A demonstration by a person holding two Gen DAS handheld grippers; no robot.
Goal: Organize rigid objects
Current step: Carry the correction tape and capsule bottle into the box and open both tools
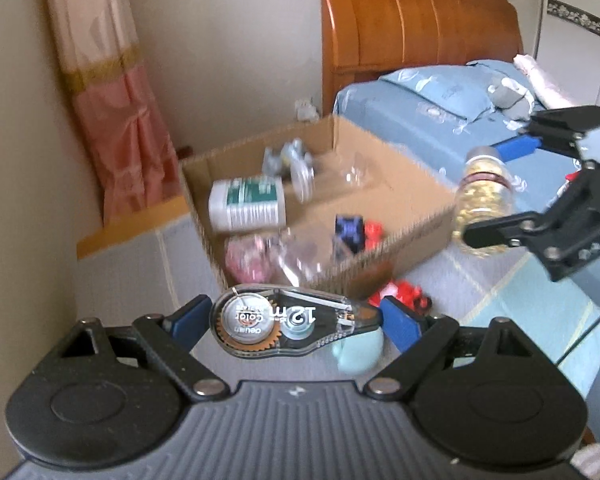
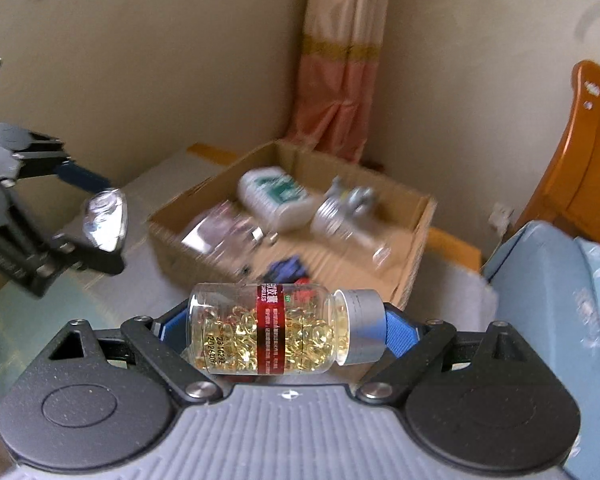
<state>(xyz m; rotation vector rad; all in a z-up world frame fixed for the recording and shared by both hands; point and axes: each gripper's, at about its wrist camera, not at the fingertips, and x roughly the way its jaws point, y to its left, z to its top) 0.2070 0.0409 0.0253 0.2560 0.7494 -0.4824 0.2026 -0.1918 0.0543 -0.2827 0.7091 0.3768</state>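
My left gripper (image 1: 296, 320) is shut on a clear correction tape dispenser (image 1: 292, 322), held above the table near the cardboard box (image 1: 400, 240). It shows from the right wrist view (image 2: 104, 220) too. My right gripper (image 2: 284, 330) is shut on a clear bottle of yellow capsules (image 2: 268, 330) with a red band and grey cap, held sideways in front of the box (image 2: 416, 272). That bottle shows at the right of the left wrist view (image 1: 484, 204). The box holds a white bottle (image 1: 248, 206), a silver-capped jar (image 1: 302, 178) and small toys.
Red toy pieces (image 1: 404, 296) and a pale green object (image 1: 360, 350) lie on the table in front of the box. A bed with blue bedding (image 1: 440, 108) and a wooden headboard (image 1: 412, 20) stands to the right. A pink curtain (image 1: 116, 112) hangs in the corner.
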